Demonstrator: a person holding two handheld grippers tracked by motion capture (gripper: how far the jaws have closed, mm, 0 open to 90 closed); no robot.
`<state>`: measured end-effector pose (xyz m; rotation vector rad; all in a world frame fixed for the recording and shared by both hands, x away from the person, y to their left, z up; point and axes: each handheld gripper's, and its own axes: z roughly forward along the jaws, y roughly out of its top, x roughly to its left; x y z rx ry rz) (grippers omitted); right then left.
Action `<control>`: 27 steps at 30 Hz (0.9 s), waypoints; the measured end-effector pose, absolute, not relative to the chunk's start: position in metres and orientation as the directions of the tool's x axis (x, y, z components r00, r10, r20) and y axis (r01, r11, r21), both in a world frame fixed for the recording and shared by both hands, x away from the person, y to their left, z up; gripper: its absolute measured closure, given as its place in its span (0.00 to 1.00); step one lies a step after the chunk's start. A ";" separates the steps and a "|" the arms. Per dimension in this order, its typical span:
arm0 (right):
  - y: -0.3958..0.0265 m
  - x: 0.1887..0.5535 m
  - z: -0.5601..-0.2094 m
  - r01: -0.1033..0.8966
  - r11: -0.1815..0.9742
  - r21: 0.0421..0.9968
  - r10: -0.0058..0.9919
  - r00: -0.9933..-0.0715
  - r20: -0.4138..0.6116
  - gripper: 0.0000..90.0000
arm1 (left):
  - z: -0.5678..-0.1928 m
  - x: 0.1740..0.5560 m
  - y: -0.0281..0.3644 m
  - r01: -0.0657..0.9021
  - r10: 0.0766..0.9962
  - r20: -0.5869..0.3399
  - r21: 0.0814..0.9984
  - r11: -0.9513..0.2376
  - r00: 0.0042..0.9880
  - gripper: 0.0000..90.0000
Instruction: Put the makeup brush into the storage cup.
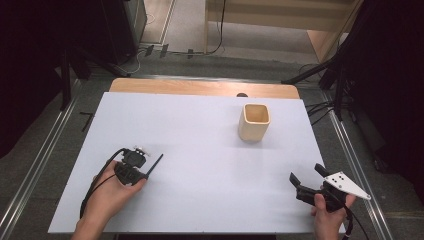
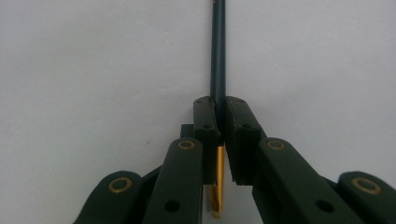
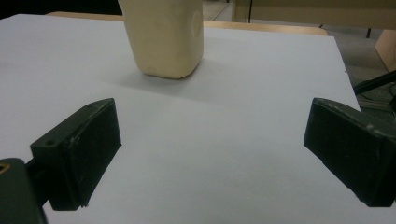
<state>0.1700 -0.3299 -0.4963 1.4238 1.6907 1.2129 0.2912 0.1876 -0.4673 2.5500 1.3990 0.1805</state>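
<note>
Meanwhile the left gripper [image 1: 146, 173] clamps a dark pen [image 2: 217, 56]; the right gripper [image 1: 306, 176] gapes near the table's [image 1: 200, 150] right edge, well apart from the cup [image 1: 254, 121].

The worktop [image 1: 200, 150] is a rectangular surface covered by a plain white sheet, with a strip of bare wood exposed along its far edge. A cream, square-mouthed cup [image 1: 254, 121] stands upright directly on the sheet, open side up, casting a soft shadow at its base. The wood strip runs just beyond the cup. The sheet extends well to the left of the cup and toward the near edge. A small dark object, too small to identify, sits on the wood strip just behind the cup.
</note>
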 end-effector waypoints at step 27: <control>-0.268 0.199 -0.449 0.365 0.031 0.931 0.943 -0.318 0.094 0.07 | -0.437 0.293 0.173 0.682 0.801 -0.084 0.581 -0.444 0.593 0.94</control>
